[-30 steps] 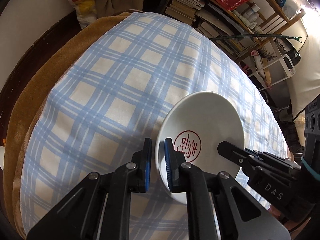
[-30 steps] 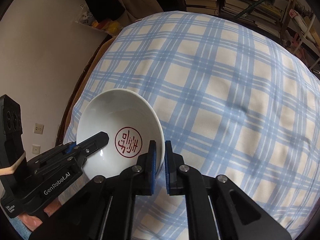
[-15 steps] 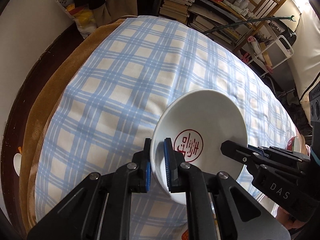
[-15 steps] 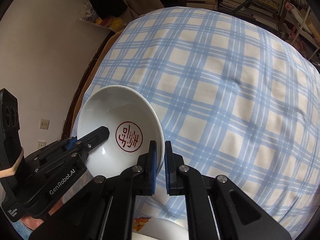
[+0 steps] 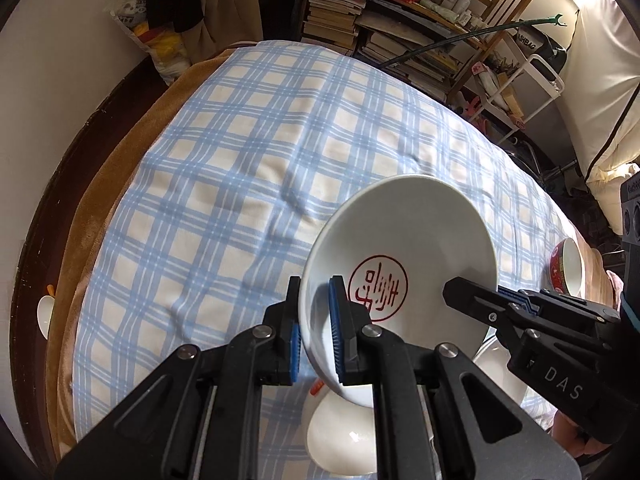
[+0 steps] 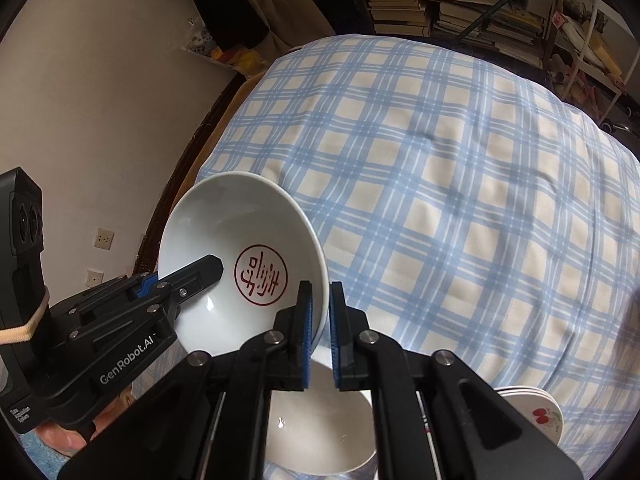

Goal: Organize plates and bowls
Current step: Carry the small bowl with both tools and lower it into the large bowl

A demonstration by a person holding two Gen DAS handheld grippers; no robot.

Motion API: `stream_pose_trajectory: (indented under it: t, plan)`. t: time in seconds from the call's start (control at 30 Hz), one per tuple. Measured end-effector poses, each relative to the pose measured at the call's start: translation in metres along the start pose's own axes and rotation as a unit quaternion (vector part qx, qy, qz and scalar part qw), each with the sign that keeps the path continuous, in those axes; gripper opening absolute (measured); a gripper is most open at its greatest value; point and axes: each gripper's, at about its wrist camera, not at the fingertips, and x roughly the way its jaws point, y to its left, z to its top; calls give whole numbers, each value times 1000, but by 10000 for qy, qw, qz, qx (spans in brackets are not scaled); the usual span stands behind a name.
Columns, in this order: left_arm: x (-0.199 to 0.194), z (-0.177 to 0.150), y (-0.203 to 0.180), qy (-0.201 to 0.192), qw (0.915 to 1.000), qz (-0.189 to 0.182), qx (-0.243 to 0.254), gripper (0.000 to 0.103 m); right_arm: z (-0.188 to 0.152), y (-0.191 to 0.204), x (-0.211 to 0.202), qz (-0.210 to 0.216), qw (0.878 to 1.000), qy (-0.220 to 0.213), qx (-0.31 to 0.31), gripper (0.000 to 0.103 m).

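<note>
A white bowl with a red seal mark point(image 5: 416, 240) point(image 6: 240, 224) hangs tilted above the checked cloth, held from both sides. My left gripper point(image 5: 314, 328) is shut on its near-left rim, and my right gripper point(image 6: 318, 328) is shut on the opposite rim. Each gripper shows in the other's view: the right gripper point(image 5: 472, 296) and the left gripper point(image 6: 200, 268). Directly under the held bowl sits another white bowl point(image 5: 340, 436) point(image 6: 320, 432), partly hidden by my fingers.
A blue-and-cream checked cloth point(image 5: 240, 184) covers the round table. A red-patterned bowl point(image 5: 566, 266) stands at the right edge. A stack of plates with a cherry print point(image 6: 536, 412) lies near the front right. Crowded bookshelves point(image 5: 400, 20) stand behind the table.
Both grippers have lifted the seal-marked bowl and carried it towards the near edge. The white bowl beneath, the red bowl and the cherry plates have come into view.
</note>
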Motion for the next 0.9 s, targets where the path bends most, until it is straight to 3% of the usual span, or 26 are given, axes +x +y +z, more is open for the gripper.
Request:
stream_pose_trajectory:
  t: [0.37, 0.63, 0.9]
  plan:
    - [-24, -45, -17, 19, 10000, 23, 29, 13, -44, -3, -33, 54, 9999, -64, -65, 9]
    - [-20, -72, -14, 194, 9997, -102, -113, 13, -69, -5, -35, 16, 9999, -84, -90, 9]
    - [-12, -90, -19, 312, 9995, 36, -43, 14, -90, -7, -28, -2, 10000, 2, -69, 9]
